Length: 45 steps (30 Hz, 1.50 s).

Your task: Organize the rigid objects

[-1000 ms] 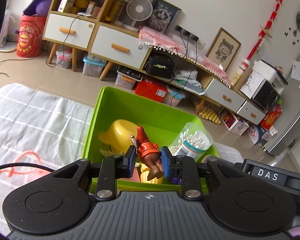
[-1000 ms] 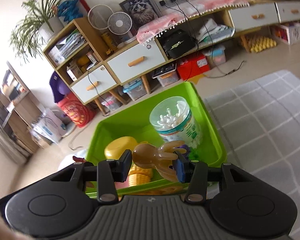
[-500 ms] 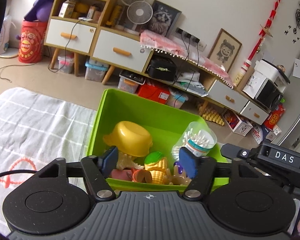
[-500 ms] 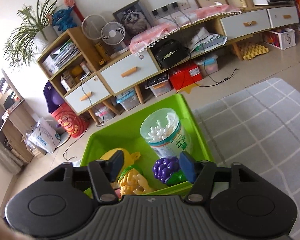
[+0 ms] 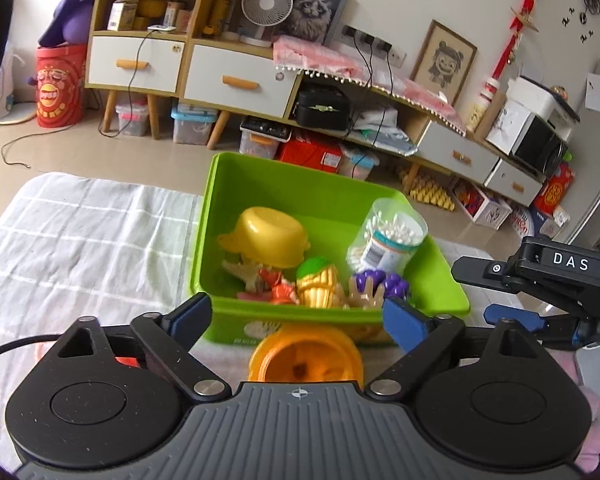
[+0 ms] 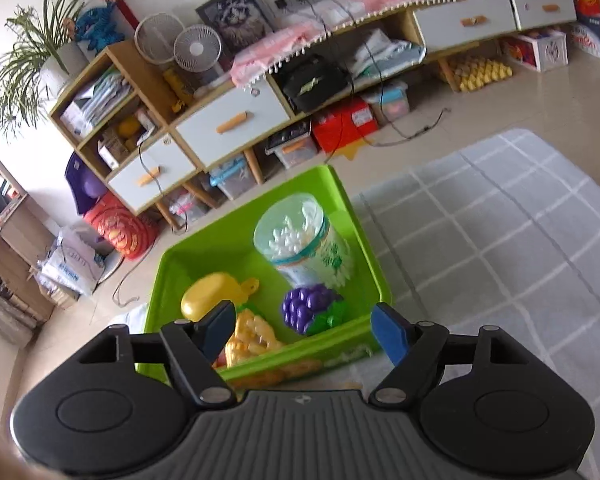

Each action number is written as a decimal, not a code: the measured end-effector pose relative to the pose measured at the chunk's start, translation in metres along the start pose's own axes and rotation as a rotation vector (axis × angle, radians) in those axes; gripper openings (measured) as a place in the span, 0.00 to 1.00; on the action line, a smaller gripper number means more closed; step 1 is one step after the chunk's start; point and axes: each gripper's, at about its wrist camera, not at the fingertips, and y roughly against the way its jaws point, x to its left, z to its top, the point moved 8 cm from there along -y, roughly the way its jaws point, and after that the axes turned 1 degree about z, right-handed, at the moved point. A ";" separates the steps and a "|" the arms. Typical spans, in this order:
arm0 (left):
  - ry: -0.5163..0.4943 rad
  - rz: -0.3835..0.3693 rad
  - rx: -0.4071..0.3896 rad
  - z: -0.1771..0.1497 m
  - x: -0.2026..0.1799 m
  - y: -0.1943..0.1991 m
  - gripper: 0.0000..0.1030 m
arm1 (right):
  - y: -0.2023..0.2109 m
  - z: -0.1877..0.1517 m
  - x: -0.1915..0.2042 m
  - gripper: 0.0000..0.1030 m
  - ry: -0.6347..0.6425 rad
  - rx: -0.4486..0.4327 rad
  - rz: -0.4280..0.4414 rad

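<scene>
A green bin stands on the checked cloth. In it lie a yellow bowl, a cotton swab jar, toy corn, purple grapes, a red gnome figure and a brown antler-shaped toy. My left gripper is open and empty just in front of the bin, above an orange cup. My right gripper is open and empty over the bin's near rim; it also shows in the left wrist view.
The checked cloth spreads left and right of the bin. Behind it is tiled floor, then a long wooden cabinet with drawers, fans, and storage boxes beneath. Something pink lies at the left view's lower right.
Both grippers opened: the left let go of the red gnome, the right let go of the brown toy, both now in the bin. Both grippers drew back toward the bin's near side.
</scene>
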 end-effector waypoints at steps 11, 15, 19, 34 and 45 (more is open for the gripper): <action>-0.020 -0.007 0.067 -0.020 -0.004 0.019 0.96 | 0.025 -0.026 0.000 0.55 0.084 0.090 -0.040; -0.004 0.000 0.072 -0.023 0.001 0.029 0.97 | 0.030 -0.033 -0.003 0.55 0.110 0.107 -0.048; 0.005 0.013 0.074 -0.024 0.004 0.036 0.98 | 0.033 -0.041 -0.008 0.55 0.121 0.127 -0.062; -0.037 0.040 0.120 -0.042 0.016 0.041 0.98 | 0.043 -0.055 -0.022 0.56 0.099 0.197 -0.048; -0.115 0.076 0.104 -0.050 0.037 0.051 0.98 | 0.050 -0.067 -0.002 0.63 0.045 0.237 0.031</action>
